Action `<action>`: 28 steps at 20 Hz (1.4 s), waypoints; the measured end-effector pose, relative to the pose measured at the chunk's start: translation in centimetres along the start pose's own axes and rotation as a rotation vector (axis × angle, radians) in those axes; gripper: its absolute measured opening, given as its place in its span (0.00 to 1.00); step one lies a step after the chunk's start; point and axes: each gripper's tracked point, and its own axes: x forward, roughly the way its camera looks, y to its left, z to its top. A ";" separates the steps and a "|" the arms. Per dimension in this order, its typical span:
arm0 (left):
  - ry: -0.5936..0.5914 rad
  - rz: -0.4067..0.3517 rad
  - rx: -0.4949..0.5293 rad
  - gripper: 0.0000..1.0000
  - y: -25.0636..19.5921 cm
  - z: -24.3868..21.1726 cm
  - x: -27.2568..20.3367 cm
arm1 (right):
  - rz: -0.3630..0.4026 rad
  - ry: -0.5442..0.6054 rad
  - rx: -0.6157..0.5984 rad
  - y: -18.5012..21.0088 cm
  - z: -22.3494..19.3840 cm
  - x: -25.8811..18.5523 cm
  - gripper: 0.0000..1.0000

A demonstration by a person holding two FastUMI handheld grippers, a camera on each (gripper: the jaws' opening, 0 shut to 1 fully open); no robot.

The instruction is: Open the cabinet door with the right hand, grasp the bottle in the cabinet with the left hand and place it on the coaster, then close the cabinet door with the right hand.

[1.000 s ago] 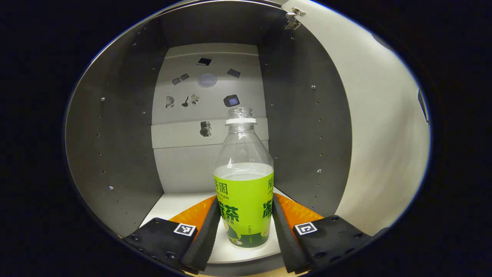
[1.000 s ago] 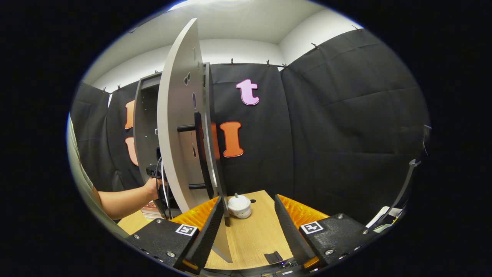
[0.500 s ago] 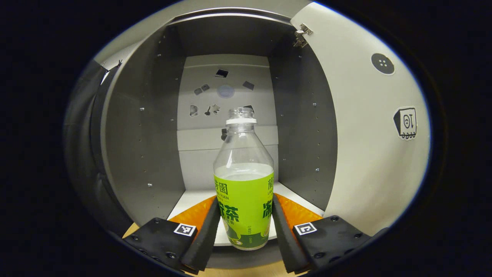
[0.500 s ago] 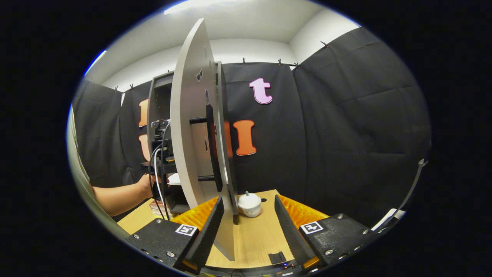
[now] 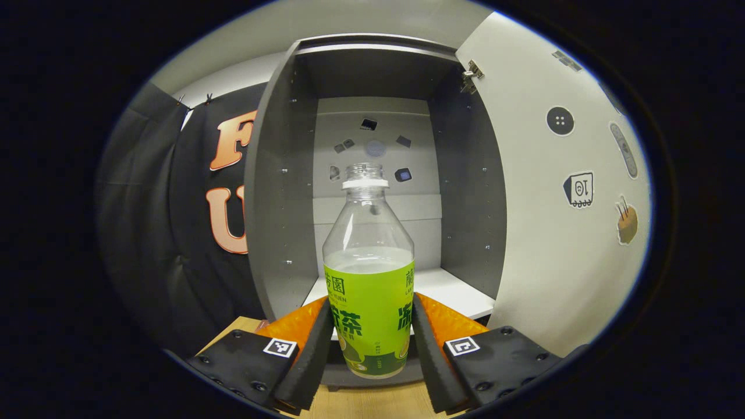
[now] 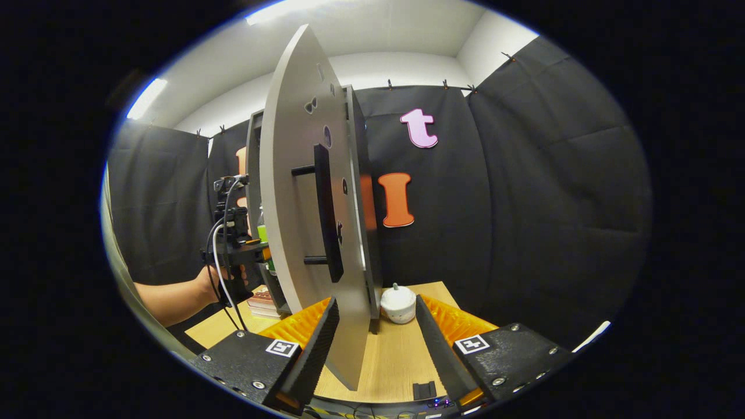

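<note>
- gripping the bottle [image 5: 369,291], left gripper [image 5: 369,343] clenched on it before the cabinet [image 5: 372,75].
- right gripper [image 6: 372,343] released, straddling the open cabinet door [image 6: 294,192] edge.

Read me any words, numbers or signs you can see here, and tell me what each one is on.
On the bottle, the green label: large characters and small print, not read out here.
On the cabinet door, a sticker: marks like digits, too small to be sure.
On the left gripper, a square tag: a coded pattern, no words.
</note>
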 end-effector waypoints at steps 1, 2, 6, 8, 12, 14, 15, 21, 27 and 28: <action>0.001 0.010 0.000 0.76 0.5 -0.2 -0.5 | 0.004 0.005 0.004 0.1 0.0 0.0 0.82; -0.001 0.015 0.001 0.76 1.1 -0.3 -1.1 | 0.009 0.013 0.010 0.3 -0.2 -0.1 0.82; -0.032 0.023 0.013 0.78 3.2 -0.3 -3.2 | -0.026 0.019 0.001 0.6 -0.2 -0.2 0.82; -0.035 0.021 0.027 0.78 4.4 -1.0 -4.1 | -0.056 0.012 0.005 0.7 0.1 -0.1 0.82; -0.059 0.049 0.022 0.78 7.2 -2.2 -6.5 | -0.104 -0.002 -0.013 1.2 0.2 -0.4 0.82; -0.068 0.057 0.029 0.78 8.2 -2.6 -7.5 | -0.146 -0.015 -0.013 0.6 0.3 -0.2 0.82; -0.066 0.062 0.028 0.76 8.7 -3.0 -7.9 | -0.163 -0.018 -0.001 0.5 0.2 -0.2 0.82; -0.044 0.085 0.002 0.78 10.8 -5.6 -10.3 | -0.251 -0.054 0.025 0.4 0.2 -0.6 0.82; -0.011 0.100 -0.023 0.78 12.3 -8.1 -11.6 | -0.264 -0.061 0.076 1.2 -0.1 -1.1 0.83; -0.011 0.102 -0.031 0.78 12.5 -8.4 -11.7 | -0.262 -0.059 0.088 1.4 -0.3 -1.1 0.82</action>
